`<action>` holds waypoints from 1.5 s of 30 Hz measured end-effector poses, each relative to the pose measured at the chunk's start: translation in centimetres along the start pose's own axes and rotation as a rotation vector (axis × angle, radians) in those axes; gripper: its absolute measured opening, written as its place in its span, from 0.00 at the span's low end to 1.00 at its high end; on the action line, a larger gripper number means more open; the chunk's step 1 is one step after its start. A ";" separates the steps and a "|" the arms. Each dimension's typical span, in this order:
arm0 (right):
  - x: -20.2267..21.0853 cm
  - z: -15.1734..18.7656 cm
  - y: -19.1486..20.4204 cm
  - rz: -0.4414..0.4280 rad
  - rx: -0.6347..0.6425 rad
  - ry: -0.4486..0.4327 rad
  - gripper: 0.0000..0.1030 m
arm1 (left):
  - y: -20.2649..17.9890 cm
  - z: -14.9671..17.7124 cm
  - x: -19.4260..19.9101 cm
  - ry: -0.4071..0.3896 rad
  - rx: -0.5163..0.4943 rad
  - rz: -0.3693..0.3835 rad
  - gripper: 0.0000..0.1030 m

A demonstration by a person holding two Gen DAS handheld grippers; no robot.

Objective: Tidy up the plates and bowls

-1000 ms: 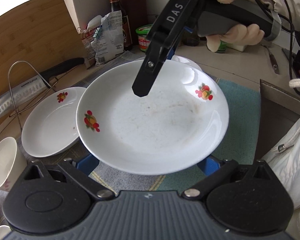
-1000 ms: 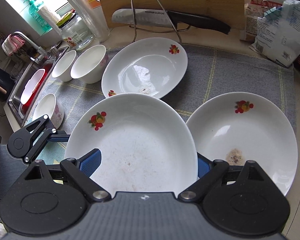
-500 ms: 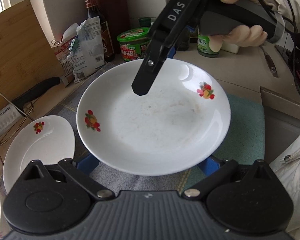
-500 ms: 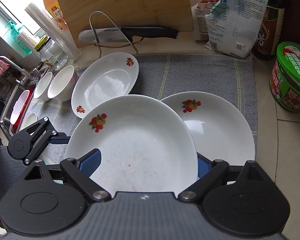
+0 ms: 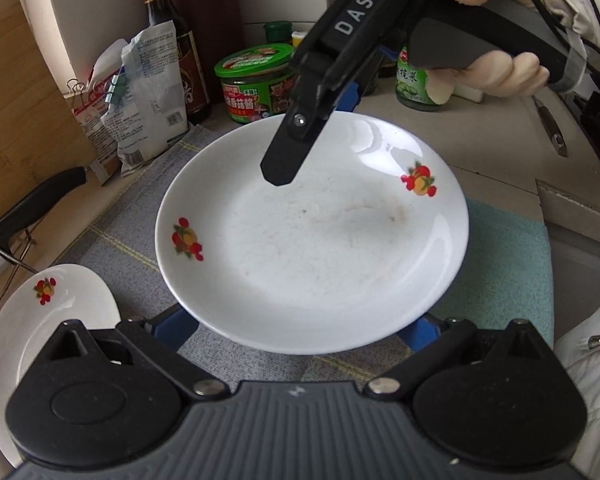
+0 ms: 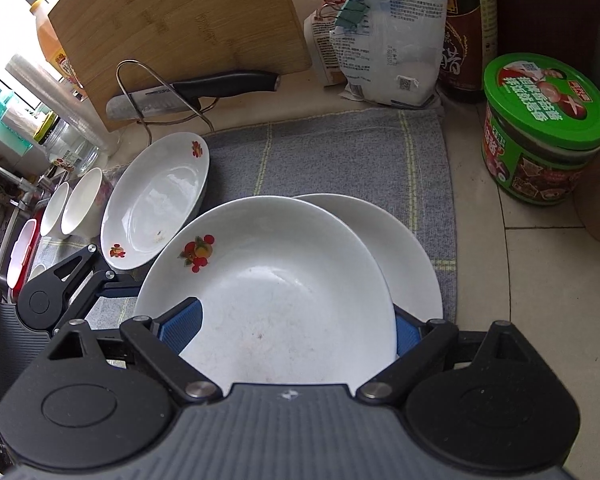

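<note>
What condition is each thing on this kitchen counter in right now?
Carried plate: lifted, gripped at opposite rims, faintly smeared.
Left gripper: shut on plate.
Right gripper: shut on plate.
Plate beneath: flat on the cloth, partly covered.
Far plate: tilted against bowls.
Bowls: tipped sideways.
Green jar: lidded.

Gripper bodies: black linkages, silver screws, blue ribbed finger pads (image 6: 180, 324), grey ribbed housing.
Marking: white "DAS".
Worn: cream glove (image 5: 500, 72), off-white jacket sleeve (image 5: 580, 4).
Cables: black.
</note>
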State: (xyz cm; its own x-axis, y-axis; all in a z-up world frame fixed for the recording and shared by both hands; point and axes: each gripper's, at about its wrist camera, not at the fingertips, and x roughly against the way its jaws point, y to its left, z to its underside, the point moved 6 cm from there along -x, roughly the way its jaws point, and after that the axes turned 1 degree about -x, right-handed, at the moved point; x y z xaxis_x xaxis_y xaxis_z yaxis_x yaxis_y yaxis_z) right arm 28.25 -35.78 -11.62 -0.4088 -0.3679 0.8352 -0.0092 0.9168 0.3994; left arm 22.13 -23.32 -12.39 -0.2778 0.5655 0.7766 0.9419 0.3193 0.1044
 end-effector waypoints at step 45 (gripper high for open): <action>-0.8 0.5 -2.6 -0.003 -0.099 0.004 0.94 | 0.6 0.0 -2.0 0.037 0.030 0.043 0.99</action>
State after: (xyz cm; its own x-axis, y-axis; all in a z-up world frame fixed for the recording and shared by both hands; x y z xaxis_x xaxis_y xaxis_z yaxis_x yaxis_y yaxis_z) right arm 28.14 -37.75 -13.51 -0.4056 -0.3711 0.8354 0.0799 0.8960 0.4368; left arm 23.26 -24.25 -13.83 -0.2292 0.5506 0.8026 0.9466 0.3181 0.0522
